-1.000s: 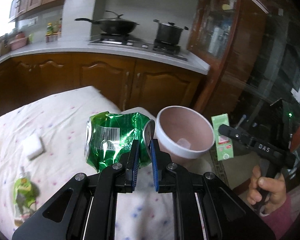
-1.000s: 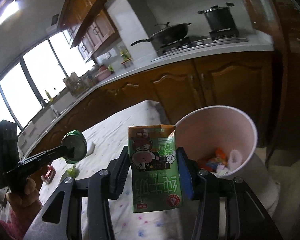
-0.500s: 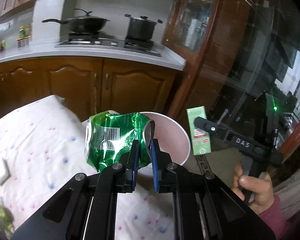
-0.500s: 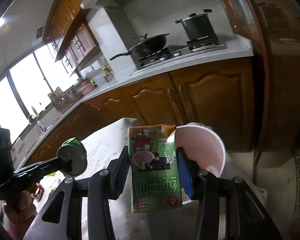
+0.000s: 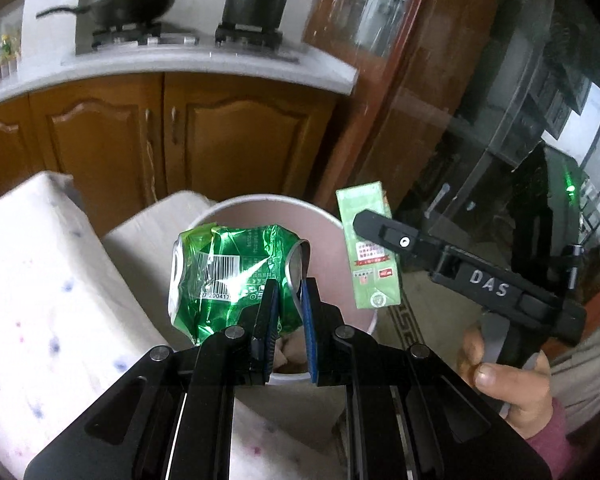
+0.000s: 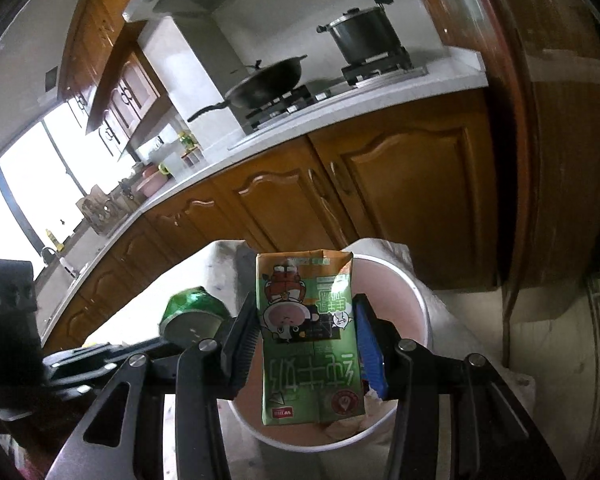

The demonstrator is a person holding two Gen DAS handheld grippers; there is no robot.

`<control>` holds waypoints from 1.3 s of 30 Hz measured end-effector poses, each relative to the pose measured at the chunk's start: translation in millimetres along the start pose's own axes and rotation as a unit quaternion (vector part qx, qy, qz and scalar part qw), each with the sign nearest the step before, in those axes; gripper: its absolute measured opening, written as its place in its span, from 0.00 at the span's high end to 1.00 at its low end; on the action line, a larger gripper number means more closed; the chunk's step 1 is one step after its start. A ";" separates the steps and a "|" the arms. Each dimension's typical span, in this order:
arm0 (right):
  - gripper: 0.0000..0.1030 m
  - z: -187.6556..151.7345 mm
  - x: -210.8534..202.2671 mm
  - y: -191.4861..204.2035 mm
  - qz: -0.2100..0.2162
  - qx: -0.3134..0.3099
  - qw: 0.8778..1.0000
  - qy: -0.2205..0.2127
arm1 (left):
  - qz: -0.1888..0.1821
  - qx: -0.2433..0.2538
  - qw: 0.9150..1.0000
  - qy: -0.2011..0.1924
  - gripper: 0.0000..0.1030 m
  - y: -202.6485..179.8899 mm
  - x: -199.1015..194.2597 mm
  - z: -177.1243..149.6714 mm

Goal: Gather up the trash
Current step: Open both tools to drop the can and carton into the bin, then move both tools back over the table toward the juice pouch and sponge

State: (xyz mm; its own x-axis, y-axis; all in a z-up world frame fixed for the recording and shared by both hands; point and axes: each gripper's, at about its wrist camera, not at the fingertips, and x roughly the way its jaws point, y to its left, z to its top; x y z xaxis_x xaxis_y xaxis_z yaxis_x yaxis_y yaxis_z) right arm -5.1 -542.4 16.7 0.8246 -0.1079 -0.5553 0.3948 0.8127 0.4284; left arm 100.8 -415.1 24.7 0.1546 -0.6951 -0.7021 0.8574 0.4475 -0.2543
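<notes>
My left gripper [image 5: 287,286] is shut on the rim of a crushed green can [image 5: 227,272], which hangs over the mouth of a round pink waste bin [image 5: 324,220]. In the right wrist view the same can [image 6: 193,308] shows at the left, just beside the bin's rim [image 6: 422,304]. My right gripper [image 6: 306,320] is shut on a green drink carton [image 6: 310,340], held upright above the bin's opening. From the left wrist view that carton [image 5: 370,248] sits at the bin's right edge, clamped in the other gripper held by a hand [image 5: 508,380].
A table under a white dotted cloth [image 5: 39,300] lies left of the bin. Wooden kitchen cabinets [image 5: 139,136] stand behind, with a wok [image 5: 135,4] and a pot [image 5: 255,4] on the stove. A dark wooden and glass cabinet [image 5: 480,100] rises at the right.
Both grippers have moved toward the bin with their loads. The can went from beside the bin to above its mouth, and the carton now hangs over the opening. The table has slid away to the left.
</notes>
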 end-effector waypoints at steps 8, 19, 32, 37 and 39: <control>0.55 -4.5 18.1 -5.5 -0.012 0.004 1.000 0.024 | -0.001 -0.005 1.000 0.021 0.90 7.7 21.0 -3.0; 0.47 -4.8 21.9 -11.1 -0.022 0.016 0.999 0.033 | -0.010 -0.005 1.000 0.025 0.78 8.9 19.9 -2.8; 0.20 -9.7 4.0 -2.0 -0.002 0.024 1.000 0.014 | 0.012 -0.047 0.999 -0.012 0.43 29.4 -22.9 -20.8; 0.12 -16.9 -4.5 10.9 0.012 0.025 1.000 0.003 | 0.043 -0.072 0.996 -0.036 0.26 47.2 -51.2 -34.5; 0.11 -21.4 -8.0 18.8 0.018 0.021 1.000 -0.001 | 0.050 -0.090 0.994 -0.044 0.25 58.1 -64.2 -41.5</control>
State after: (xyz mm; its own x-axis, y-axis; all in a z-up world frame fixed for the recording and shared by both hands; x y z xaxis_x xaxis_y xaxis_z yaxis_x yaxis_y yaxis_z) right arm -13.0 -513.9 14.0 0.8394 -0.0814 -0.5374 0.3824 0.7911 0.4774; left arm 120.3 -321.1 27.4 0.2841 -0.6850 -0.6709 0.7355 0.6045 -0.3059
